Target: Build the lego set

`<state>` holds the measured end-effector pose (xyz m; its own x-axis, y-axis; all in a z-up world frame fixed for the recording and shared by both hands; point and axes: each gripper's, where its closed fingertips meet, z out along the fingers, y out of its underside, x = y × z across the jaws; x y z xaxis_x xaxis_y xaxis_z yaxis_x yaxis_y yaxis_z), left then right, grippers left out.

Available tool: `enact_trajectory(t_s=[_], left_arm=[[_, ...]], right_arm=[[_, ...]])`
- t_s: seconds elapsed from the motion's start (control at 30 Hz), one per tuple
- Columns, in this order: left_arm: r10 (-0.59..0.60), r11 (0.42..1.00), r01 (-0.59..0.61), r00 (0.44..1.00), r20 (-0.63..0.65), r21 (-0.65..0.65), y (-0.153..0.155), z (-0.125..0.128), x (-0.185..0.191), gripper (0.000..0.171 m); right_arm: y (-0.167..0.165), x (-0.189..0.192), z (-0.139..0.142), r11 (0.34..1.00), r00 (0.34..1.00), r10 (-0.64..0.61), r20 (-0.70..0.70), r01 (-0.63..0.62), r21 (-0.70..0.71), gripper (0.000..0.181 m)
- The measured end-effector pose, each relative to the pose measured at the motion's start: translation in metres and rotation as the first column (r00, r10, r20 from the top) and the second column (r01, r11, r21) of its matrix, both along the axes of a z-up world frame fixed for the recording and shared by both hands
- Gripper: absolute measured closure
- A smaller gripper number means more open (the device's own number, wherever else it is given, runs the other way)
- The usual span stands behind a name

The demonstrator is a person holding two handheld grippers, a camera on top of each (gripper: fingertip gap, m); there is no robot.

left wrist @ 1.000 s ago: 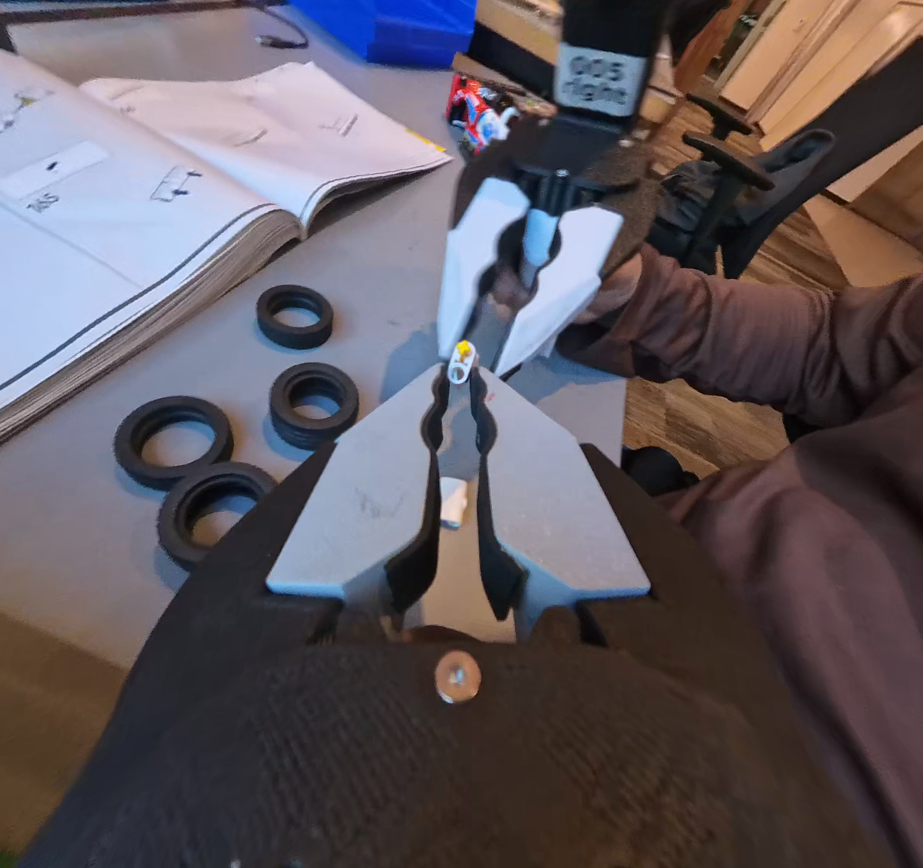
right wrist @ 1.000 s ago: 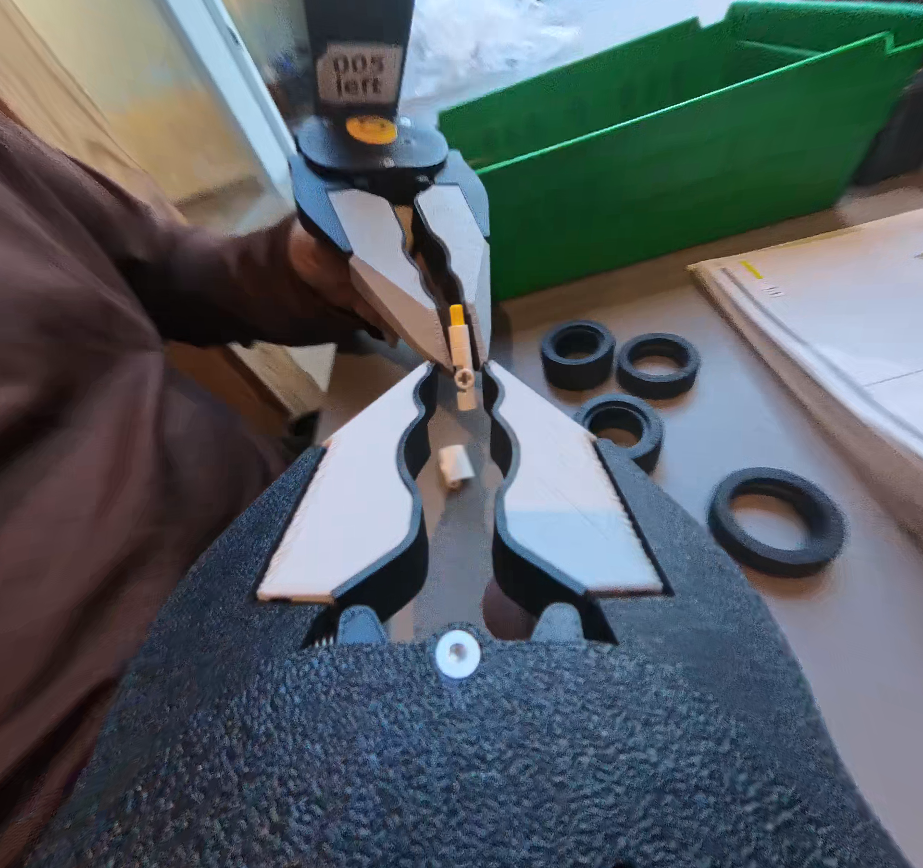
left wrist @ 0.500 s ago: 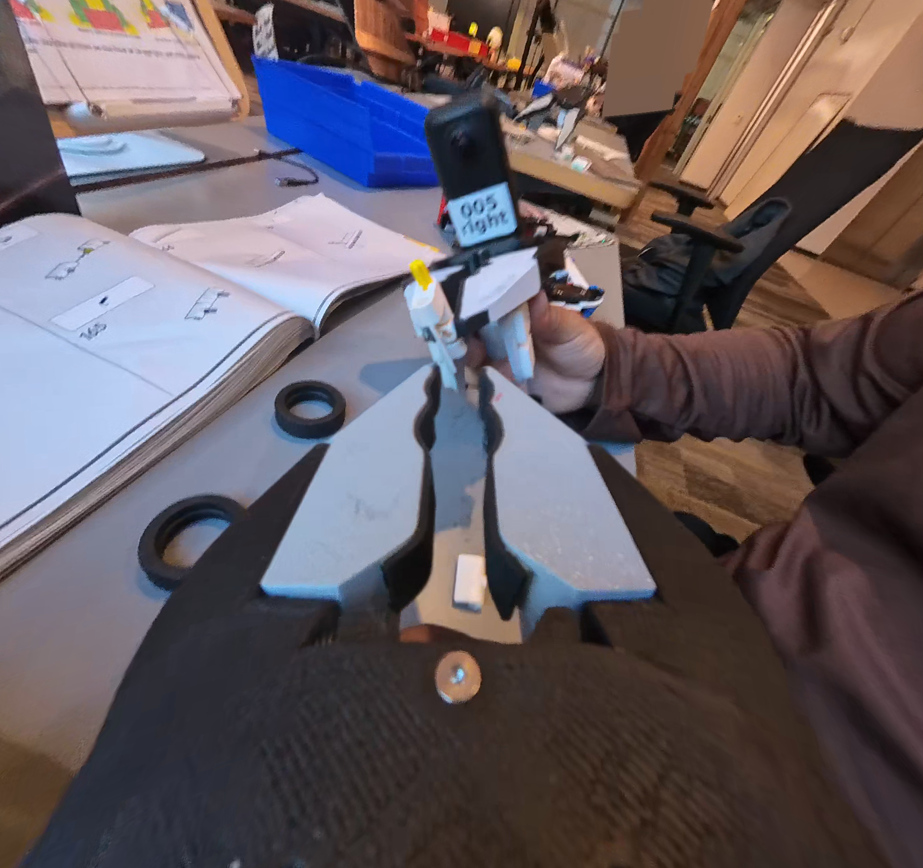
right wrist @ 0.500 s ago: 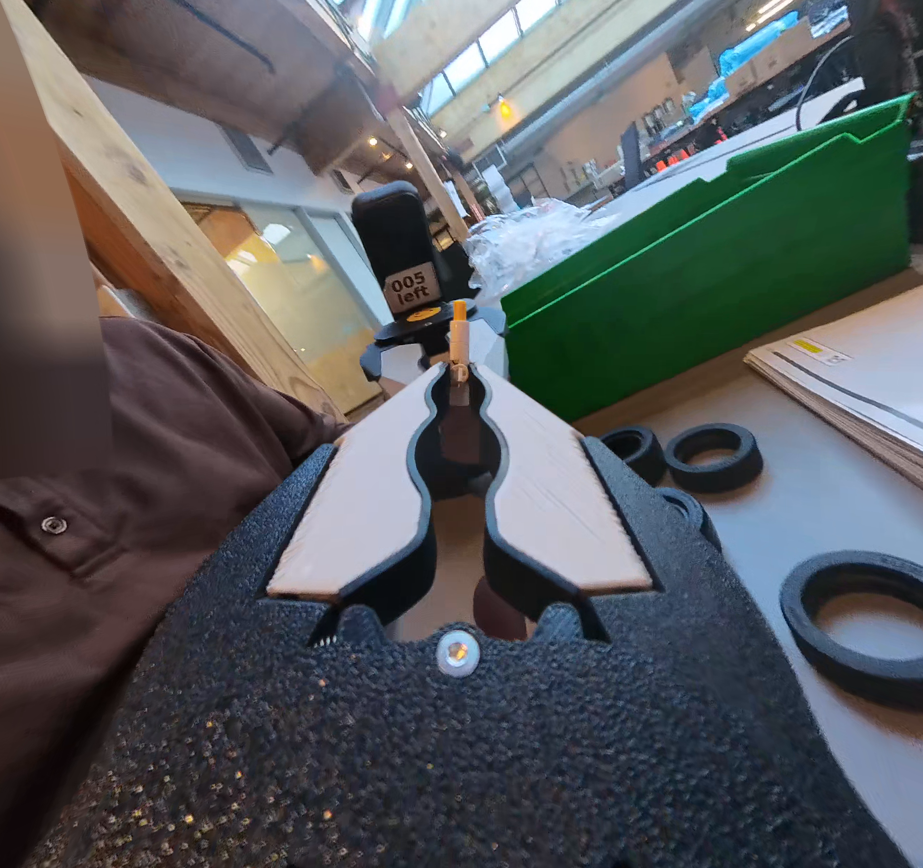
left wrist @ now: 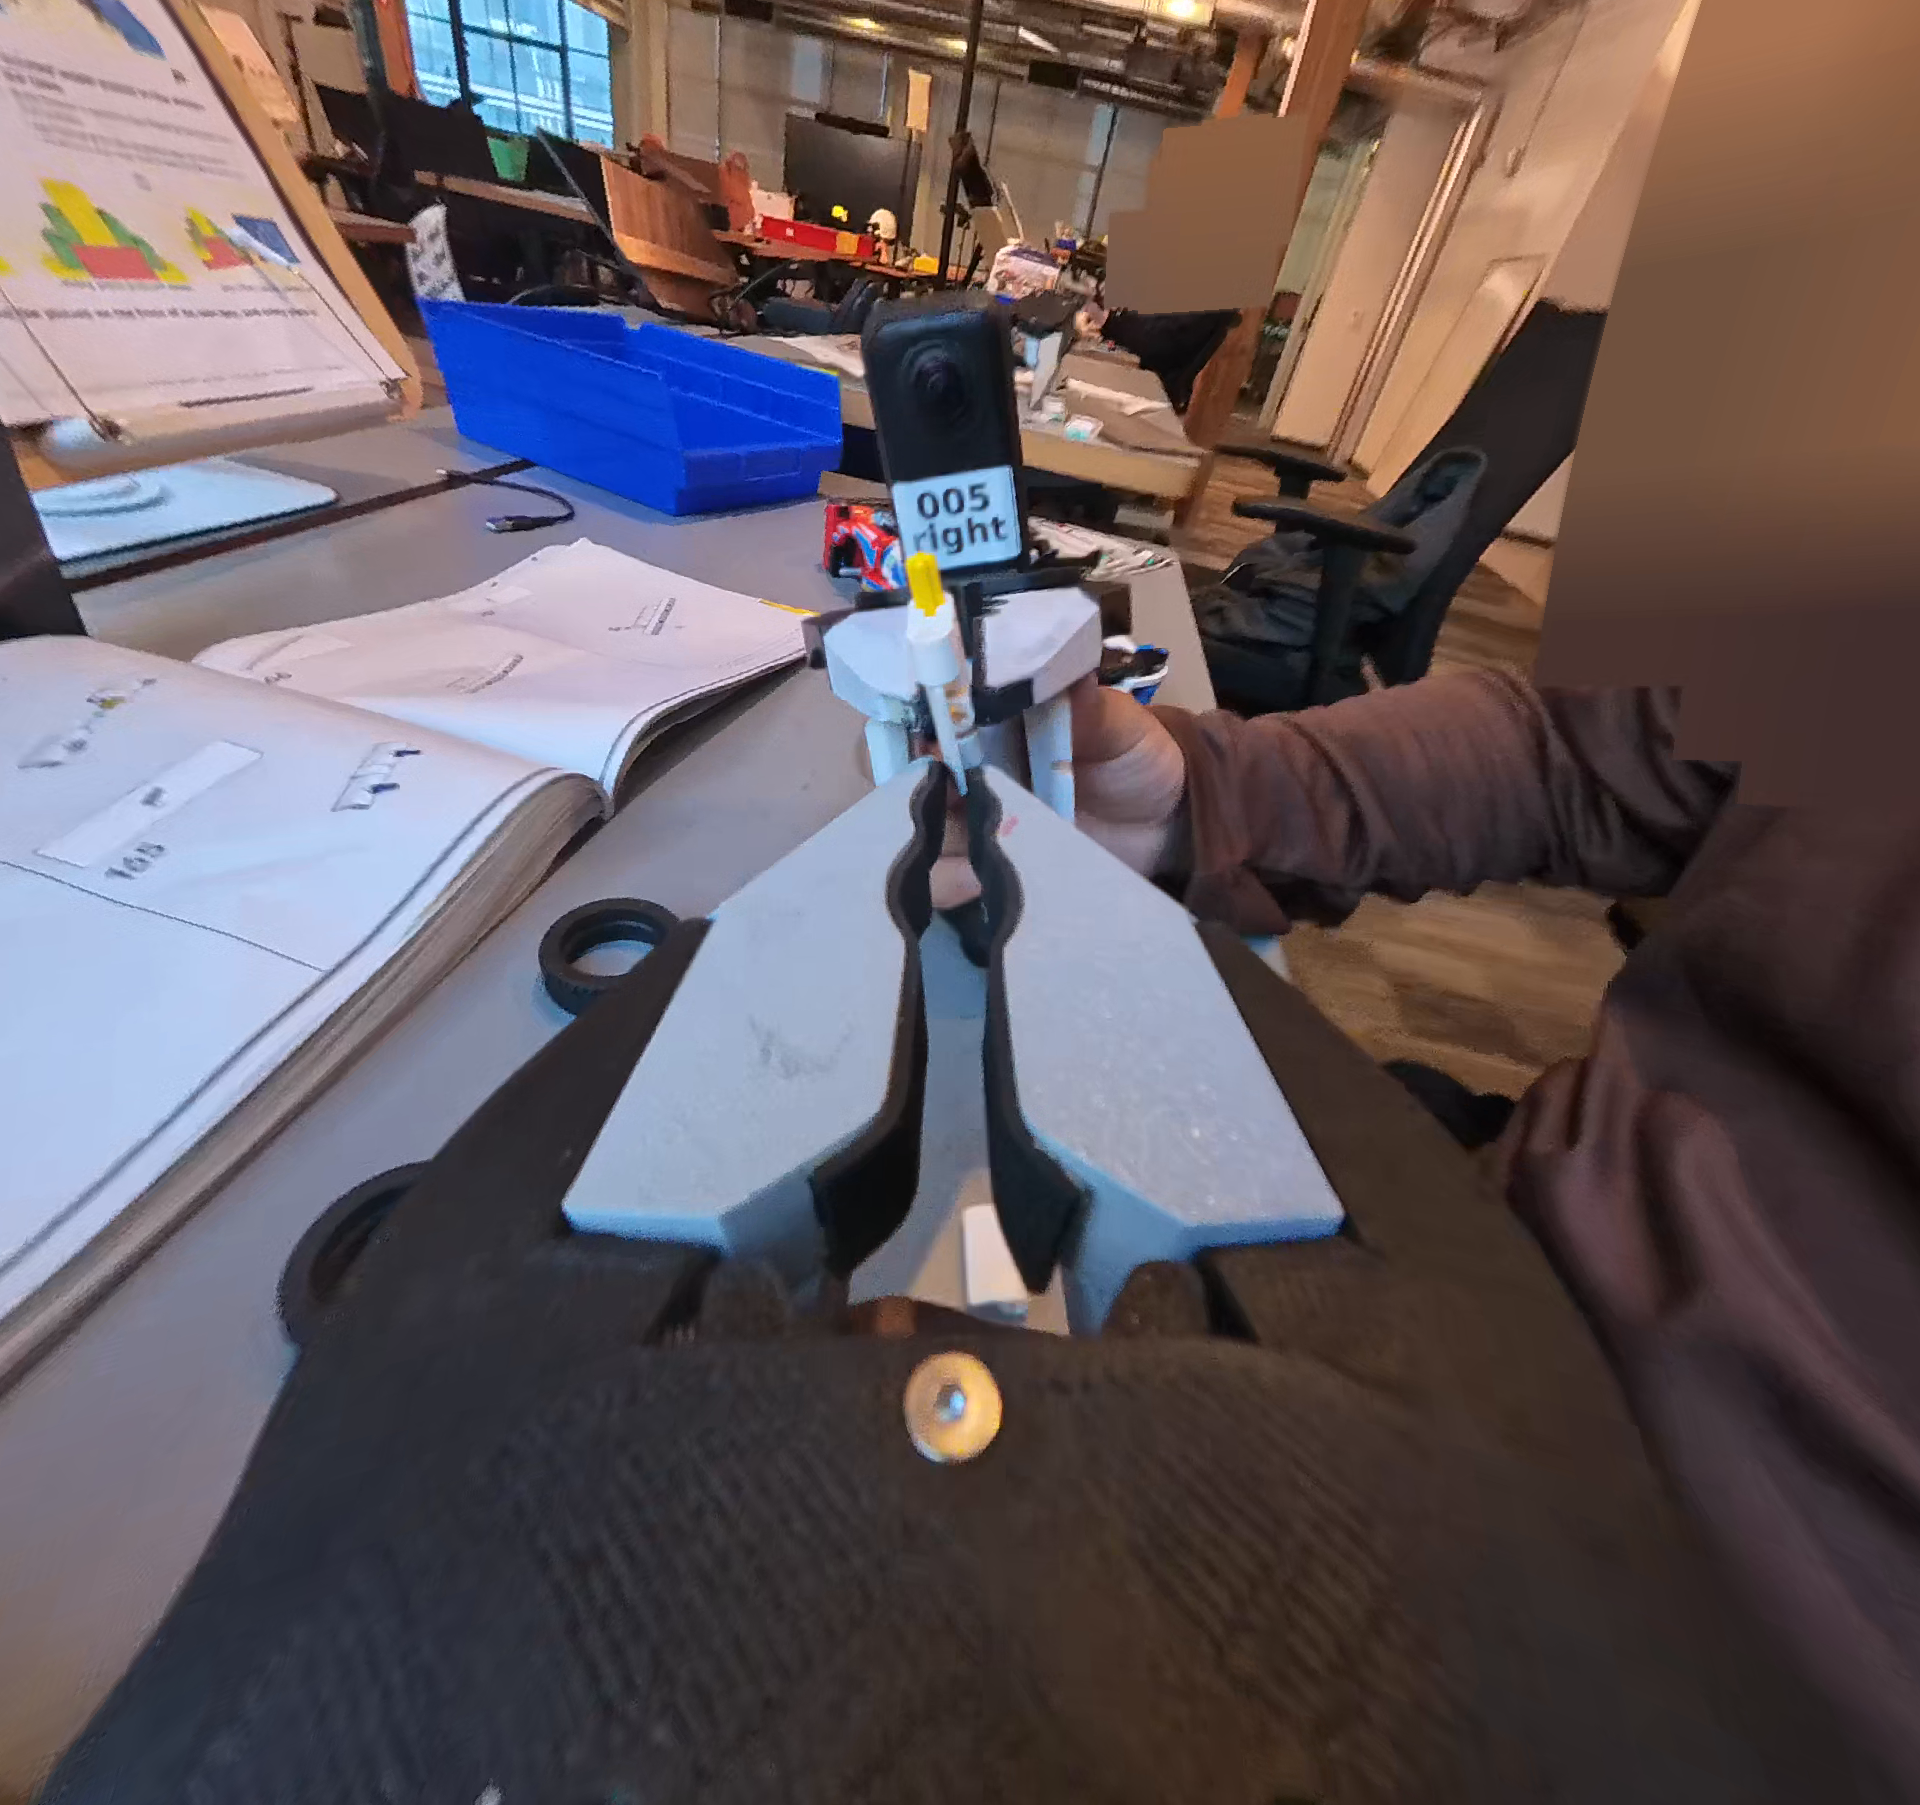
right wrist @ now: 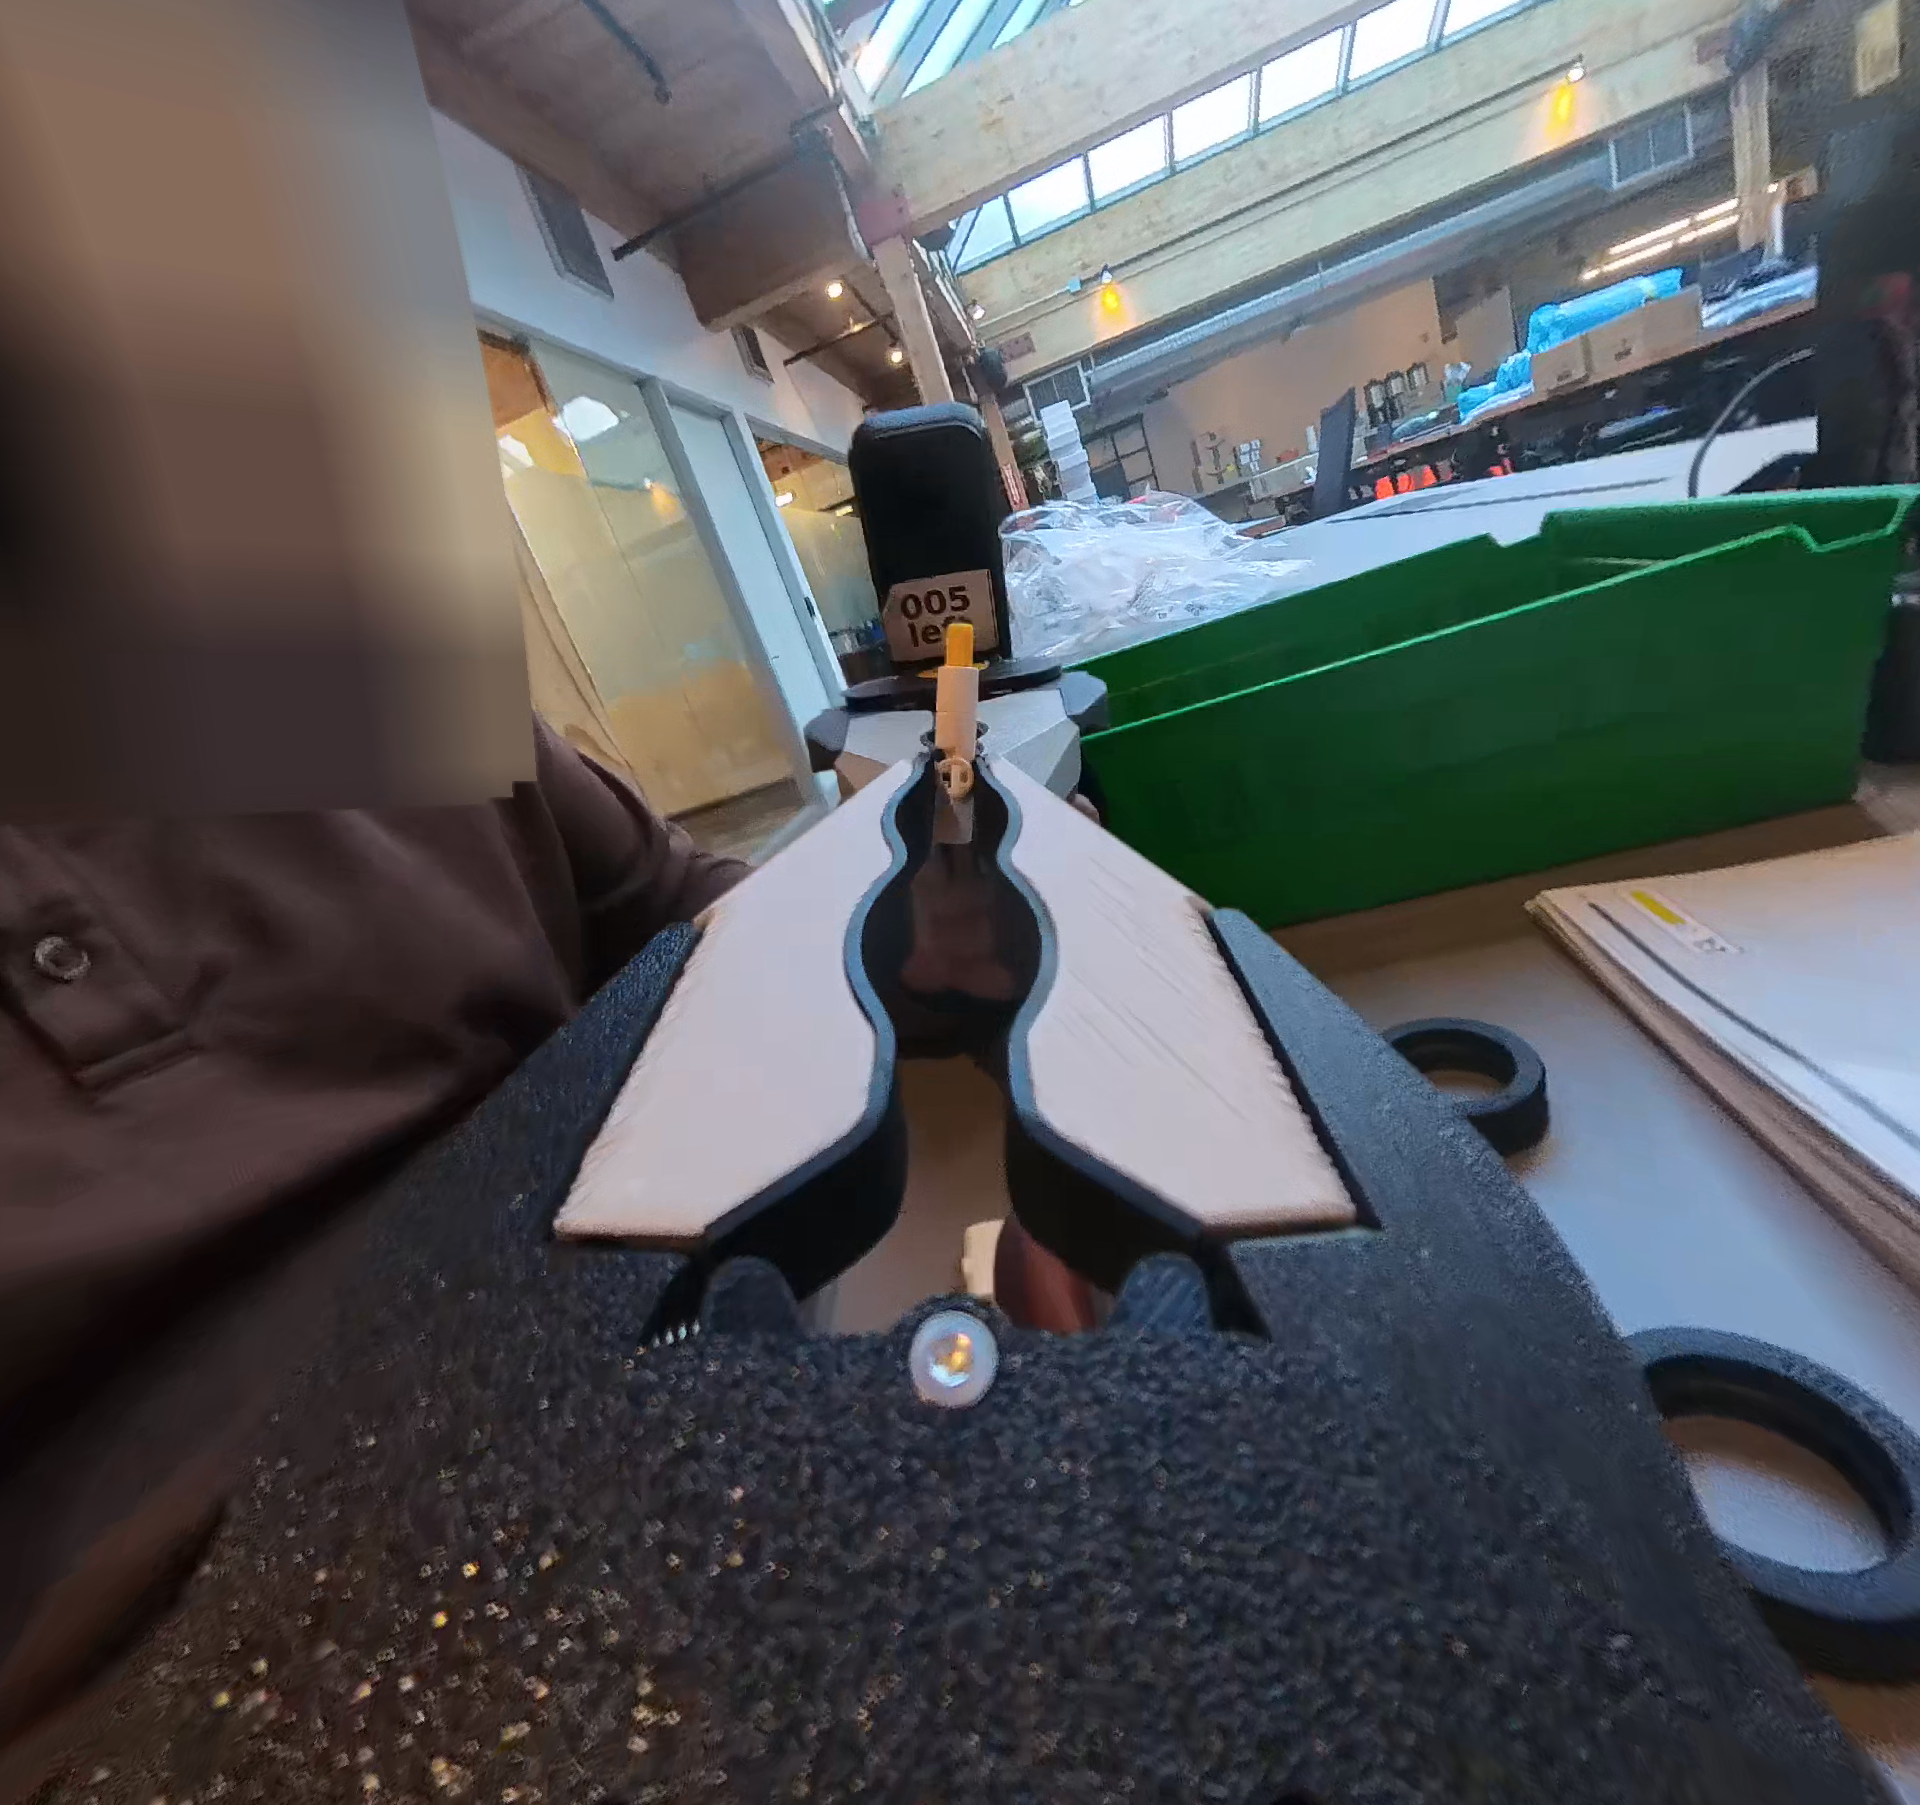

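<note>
Just off the open instruction book (left wrist: 312, 820), up in the air over the bench (left wrist: 727, 799), the two grippers meet tip to tip. The right gripper (right wrist: 954, 781) is clamped tight on a little white lego connector with a yellow axle (right wrist: 956, 706) poking out of its top. The piece stands upright, and the cross hole in its side sits right at the fingertips. The left gripper (left wrist: 951, 791) comes at it from the other side with its jaws almost together, only a thin slit between them. The connector's lower end is right at those tips, but honestly I can't tell whether the left one is actually pinching it or just touching. A hand (left wrist: 1122, 768) in a brown sleeve holds the right gripper's handle.

Further out, a small white lego piece (left wrist: 987, 1256) lies loose on the bench beside the book, showing through the gap at the base of the left fingers. Black lego tyres (right wrist: 1787, 1495) lie flat along the book's edge, close to the pages. A green bin (right wrist: 1455, 747) stands past one end of the book, with crumpled clear plastic bags (right wrist: 1122, 560) behind it. A blue bin (left wrist: 644, 415) sits past the book's far side. A black office chair (left wrist: 1403, 560) is well away from the book, off the bench.
</note>
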<state>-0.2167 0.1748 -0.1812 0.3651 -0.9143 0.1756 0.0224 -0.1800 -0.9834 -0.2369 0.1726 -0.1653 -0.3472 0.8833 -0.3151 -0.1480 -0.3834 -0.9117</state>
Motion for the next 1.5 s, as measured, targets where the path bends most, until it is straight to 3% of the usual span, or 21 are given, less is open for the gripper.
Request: enact_trajectory(t_s=[0.17,0.23,0.33,0.5,0.6,0.77,0.87,0.93,1.07,1.13,1.27,1.5], left_arm=[[0.132,0.957,-0.052,0.953,-0.272,0.284,-0.006,-0.017,0.002,0.171],[0.165,0.944,-0.037,0.913,-0.374,0.327,-0.006,-0.034,0.004,0.171],[0.26,0.907,-0.039,0.835,-0.485,0.42,-0.002,-0.053,0.004,0.171],[0.457,0.787,-0.013,0.684,-0.569,0.617,0.005,-0.06,0.006,0.171],[0.559,0.711,0.029,0.582,-0.59,0.703,0.01,-0.064,0.007,0.171],[0.585,0.692,0.073,0.527,-0.617,0.718,0.01,-0.072,0.011,0.171],[0.583,0.693,0.066,0.534,-0.612,0.718,0.01,-0.071,0.01,0.171],[0.536,0.725,0.05,0.584,-0.609,0.687,0.006,-0.071,0.011,0.171],[0.327,0.853,0.021,0.758,-0.565,0.521,-0.006,-0.069,0.017,0.165],[0.258,0.879,0.036,0.803,-0.537,0.475,-0.012,-0.064,0.019,0.166],[0.182,0.886,0.094,0.829,-0.528,0.454,-0.024,-0.065,0.025,0.167],[0.089,0.854,0.208,0.845,-0.528,0.476,-0.048,-0.061,0.034,0.168]], right_arm=[[-0.018,0.006,-0.007,0.951,0.995,-0.056,0.086,0.027,0.31,0.174],[-0.028,0.011,-0.005,0.901,0.992,-0.099,0.074,0.058,0.429,0.168],[-0.034,0.014,-0.02,0.783,0.964,-0.225,0.138,0.095,0.615,0.165],[-0.022,0.024,-0.04,0.503,0.84,-0.524,0.144,0.169,0.847,0.158],[-0.016,0.031,-0.053,0.396,0.779,-0.608,0.153,0.131,0.909,0.16],[-0.012,0.032,-0.07,0.288,0.738,-0.652,0.171,0.033,0.957,0.162],[-0.012,0.032,-0.07,0.232,0.734,-0.662,0.154,0.005,0.973,0.174],[-0.015,0.03,-0.069,0.223,0.74,-0.656,0.153,-0.003,0.975,0.174],[-0.022,0.03,-0.066,0.311,0.763,-0.622,0.175,0.036,0.95,0.174],[-0.027,0.03,-0.063,0.366,0.785,-0.593,0.179,0.064,0.929,0.174],[-0.04,0.031,-0.06,0.426,0.82,-0.538,0.196,0.064,0.902,0.174],[-0.065,0.033,-0.056,0.379,0.858,-0.474,0.197,-0.003,0.925,0.174]])
